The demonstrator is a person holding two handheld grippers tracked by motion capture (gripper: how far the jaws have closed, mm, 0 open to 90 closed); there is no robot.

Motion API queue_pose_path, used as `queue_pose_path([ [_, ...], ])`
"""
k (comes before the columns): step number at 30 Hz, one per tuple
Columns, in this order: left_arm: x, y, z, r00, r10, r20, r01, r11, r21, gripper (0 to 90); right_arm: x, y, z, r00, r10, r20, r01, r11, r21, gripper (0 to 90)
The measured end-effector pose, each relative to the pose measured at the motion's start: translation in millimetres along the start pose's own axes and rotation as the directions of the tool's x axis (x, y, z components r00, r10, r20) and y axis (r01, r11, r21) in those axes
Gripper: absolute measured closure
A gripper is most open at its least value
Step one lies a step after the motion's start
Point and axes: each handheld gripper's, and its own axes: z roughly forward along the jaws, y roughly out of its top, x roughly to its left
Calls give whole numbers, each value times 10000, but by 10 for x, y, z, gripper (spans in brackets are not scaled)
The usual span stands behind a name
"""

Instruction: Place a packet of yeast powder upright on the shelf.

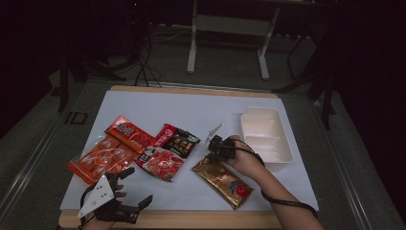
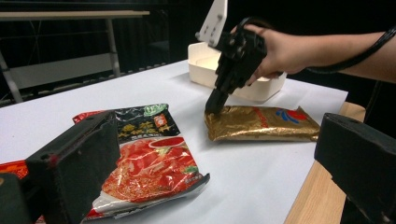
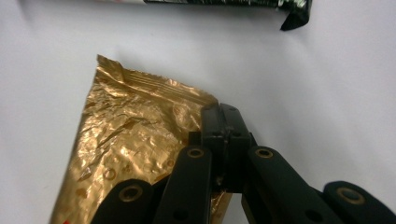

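A gold foil packet (image 1: 222, 179) (image 2: 261, 122) (image 3: 126, 140) lies flat on the white table top, right of the middle. My right gripper (image 1: 214, 154) (image 2: 215, 106) (image 3: 223, 116) points down at the packet's far corner, and its jaws are pressed together on the foil edge there. My left gripper (image 1: 137, 187) (image 2: 217, 158) hovers low over the table's front left edge. Its jaws stand wide apart with nothing between them.
A red packet (image 1: 162, 164) (image 2: 149, 172), a black-and-red packet (image 1: 178, 140) (image 2: 140, 121) and two orange packets (image 1: 129, 133) (image 1: 100, 158) lie left of the gold one. A white divided tray (image 1: 282, 143) (image 2: 201, 70) stands at the right, just beyond my right hand.
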Motion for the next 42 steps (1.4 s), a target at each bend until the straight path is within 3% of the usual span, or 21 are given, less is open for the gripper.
queue_pose_path([
  [8, 2, -4, 3, 10000, -2, -23, 2, 10000, 26, 9, -1, 1, -287, 10000, -76, -39, 72, 9965, -834, 900],
  [10, 3, -6, 6, 10000, -15, -17, 15, 10000, 55, 8, 12, 6, -359, 9996, -222, 144, 235, 9953, -938, 900],
  [20, 3, -8, 8, 10000, 16, -20, -16, 10000, 85, 8, 45, -11, -745, 9990, -373, 259, 415, 9817, -1861, 900],
  [31, 5, -20, 34, 10000, -23, 5, 23, 9999, 162, 9, 111, -153, -1081, 9987, -512, 33, 502, 9618, -2690, 900],
  [32, 3, -20, 37, 10000, -25, 12, 25, 9999, 163, 8, 133, -180, -1153, 9972, -747, -55, 698, 9537, -2926, 900],
  [40, 0, -21, 37, 10000, -23, 18, 23, 9998, 177, 9, 129, -244, -1357, 9955, -939, -130, 844, 9401, -3303, 900],
  [42, 2, -21, 37, 10000, -24, 11, 24, 9999, 170, 9, 120, -262, -1441, 9953, -970, -67, 883, 9305, -3554, 900],
])
